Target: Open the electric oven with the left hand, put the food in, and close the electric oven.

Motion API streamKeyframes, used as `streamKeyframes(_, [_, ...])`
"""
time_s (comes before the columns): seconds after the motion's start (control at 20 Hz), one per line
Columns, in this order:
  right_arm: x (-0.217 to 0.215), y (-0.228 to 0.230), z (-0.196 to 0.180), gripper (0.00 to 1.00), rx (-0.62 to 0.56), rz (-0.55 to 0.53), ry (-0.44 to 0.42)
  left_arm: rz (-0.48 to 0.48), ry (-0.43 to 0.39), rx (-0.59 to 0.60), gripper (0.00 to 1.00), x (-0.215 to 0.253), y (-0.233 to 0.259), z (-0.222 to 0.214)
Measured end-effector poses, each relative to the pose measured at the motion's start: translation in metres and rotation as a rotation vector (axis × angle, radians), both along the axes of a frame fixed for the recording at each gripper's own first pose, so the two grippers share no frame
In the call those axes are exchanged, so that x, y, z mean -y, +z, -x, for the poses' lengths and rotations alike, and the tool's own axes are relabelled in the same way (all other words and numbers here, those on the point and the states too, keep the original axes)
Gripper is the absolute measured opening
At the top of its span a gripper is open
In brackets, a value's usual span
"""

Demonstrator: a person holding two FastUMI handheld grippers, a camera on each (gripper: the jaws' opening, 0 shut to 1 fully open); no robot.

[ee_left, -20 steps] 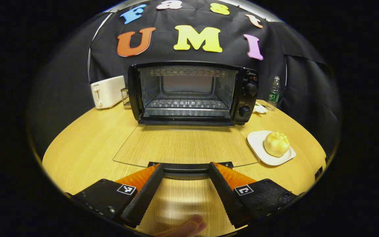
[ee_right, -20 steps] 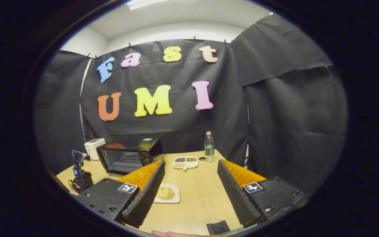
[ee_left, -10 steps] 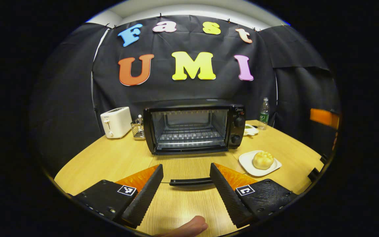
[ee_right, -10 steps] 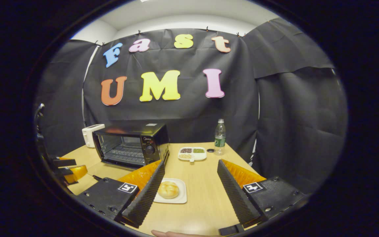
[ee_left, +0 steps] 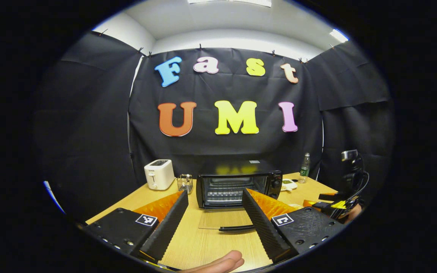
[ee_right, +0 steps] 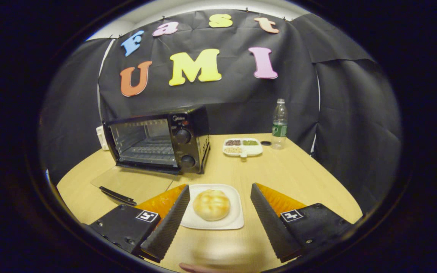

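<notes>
1. The left gripper (ee_left: pixel 212 214) now sits well back from the electric oven (ee_left: pixel 239 183), which looks small and far in the left gripper view; a second ago it was close in front of it.
2. The door handle (ee_left: pixel 236 228), earlier between the left gripper's fingertips, now lies clear ahead of them, toward the oven.
3. The right gripper (ee_right: pixel 218 212) is closer to the oven and aimed lower than before; the bun (ee_right: pixel 211 204) on its white plate (ee_right: pixel 235 220) now lies between its spread fingers.
4. The right gripper (ee_left: pixel 332 204) now appears right of the oven in the left gripper view.
</notes>
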State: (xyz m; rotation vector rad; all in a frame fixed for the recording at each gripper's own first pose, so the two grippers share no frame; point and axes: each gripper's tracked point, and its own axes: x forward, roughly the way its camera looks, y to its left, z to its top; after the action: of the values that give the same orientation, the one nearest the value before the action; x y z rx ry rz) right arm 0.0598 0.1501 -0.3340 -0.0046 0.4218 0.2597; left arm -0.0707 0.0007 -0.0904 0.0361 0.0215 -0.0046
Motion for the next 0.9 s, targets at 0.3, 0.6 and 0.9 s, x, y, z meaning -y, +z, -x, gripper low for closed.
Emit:
streamKeyframes(0.3, [-0.015, -0.050, -0.022, 1.00, -0.129, 0.044, 0.010, 0.053, 0.006, 0.036, 0.94, -0.012, 0.019, 0.020])
streamKeyframes(0.6, [-0.025, -0.074, -0.028, 0.96, -0.212, -0.002, 0.046, 0.028, -0.003, 0.027, 0.93, -0.009, 0.014, 0.026])
streamKeyframes(0.9, [-0.026, -0.056, -0.018, 0.89, -0.184, -0.070, 0.035, 0.011, -0.022, 0.035, 0.93, -0.009, 0.018, 0.032])
